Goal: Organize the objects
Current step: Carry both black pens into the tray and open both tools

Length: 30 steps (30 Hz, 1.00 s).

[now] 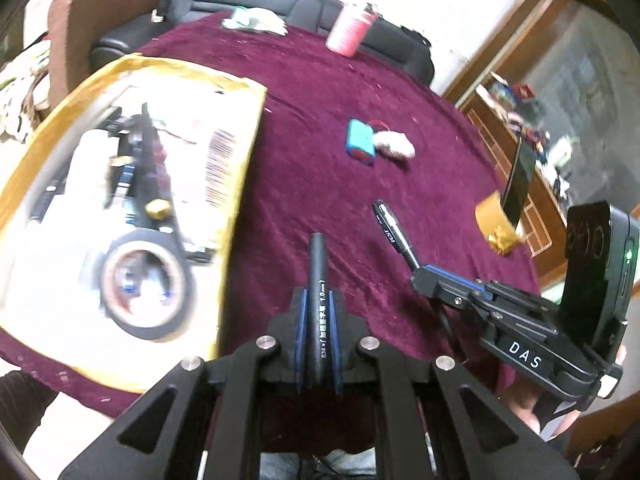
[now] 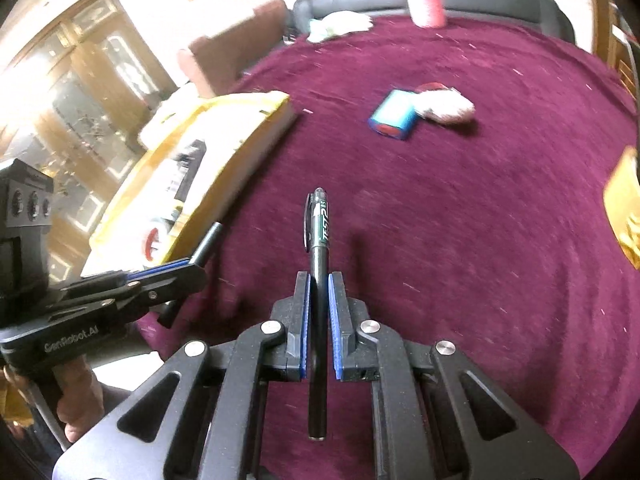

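My left gripper [image 1: 318,300] is shut on a plain black pen [image 1: 319,276] and holds it above the maroon tablecloth [image 1: 340,92], just right of a yellow box [image 1: 236,92]. My right gripper [image 2: 319,284] is shut on a black pen with a green label [image 2: 320,224]. The right gripper also shows in the left wrist view [image 1: 418,276], with its pen [image 1: 390,228]. The left gripper shows at the left of the right wrist view [image 2: 196,266], next to the box [image 2: 276,110].
The box holds a tape roll [image 1: 146,288] and several small items. A teal and red block [image 1: 362,142] and a white crumpled thing [image 1: 394,144] lie mid-table. A pink cylinder [image 1: 350,30], white cloth [image 1: 256,20] and a yellow tape roll [image 1: 496,220] sit near the edges.
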Each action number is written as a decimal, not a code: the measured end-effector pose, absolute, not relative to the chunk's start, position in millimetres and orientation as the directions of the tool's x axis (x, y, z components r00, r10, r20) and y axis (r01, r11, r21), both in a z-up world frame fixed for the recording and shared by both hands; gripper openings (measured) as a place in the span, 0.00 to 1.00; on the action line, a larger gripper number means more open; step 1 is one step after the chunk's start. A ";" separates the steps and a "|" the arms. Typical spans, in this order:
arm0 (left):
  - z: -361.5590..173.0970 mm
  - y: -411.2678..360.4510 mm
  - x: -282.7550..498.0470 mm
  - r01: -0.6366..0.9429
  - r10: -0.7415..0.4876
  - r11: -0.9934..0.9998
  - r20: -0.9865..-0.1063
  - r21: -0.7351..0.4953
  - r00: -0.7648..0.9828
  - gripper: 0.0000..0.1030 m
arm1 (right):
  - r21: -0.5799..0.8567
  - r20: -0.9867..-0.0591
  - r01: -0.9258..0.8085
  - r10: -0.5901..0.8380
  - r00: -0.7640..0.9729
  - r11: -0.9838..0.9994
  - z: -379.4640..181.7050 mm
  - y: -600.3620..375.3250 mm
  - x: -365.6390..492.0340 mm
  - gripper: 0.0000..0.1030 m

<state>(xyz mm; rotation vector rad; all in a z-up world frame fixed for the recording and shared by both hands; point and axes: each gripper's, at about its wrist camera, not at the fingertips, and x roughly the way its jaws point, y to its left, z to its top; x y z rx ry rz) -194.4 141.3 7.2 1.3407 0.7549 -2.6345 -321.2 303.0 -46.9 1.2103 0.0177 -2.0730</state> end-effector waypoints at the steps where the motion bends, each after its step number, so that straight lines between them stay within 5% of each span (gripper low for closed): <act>1: 10.7 135.6 -191.0 0.303 0.133 -0.871 -0.778 -0.388 -0.615 0.08 | 0.337 -0.755 0.600 -0.589 -0.288 -0.726 -43.9 298.5 -320.0 0.08; 13: 36.2 40.8 -158.7 0.469 -0.060 -0.819 -0.764 -0.331 -0.642 0.08 | 0.350 -0.716 0.723 -0.668 -0.205 -0.596 -9.7 201.3 -309.1 0.08; 30: 6.4 -26.6 -190.1 0.549 -0.106 -0.788 -0.817 -0.279 -0.567 0.08 | 0.380 -0.739 0.710 -0.657 -0.153 -0.593 -38.4 103.5 -364.9 0.09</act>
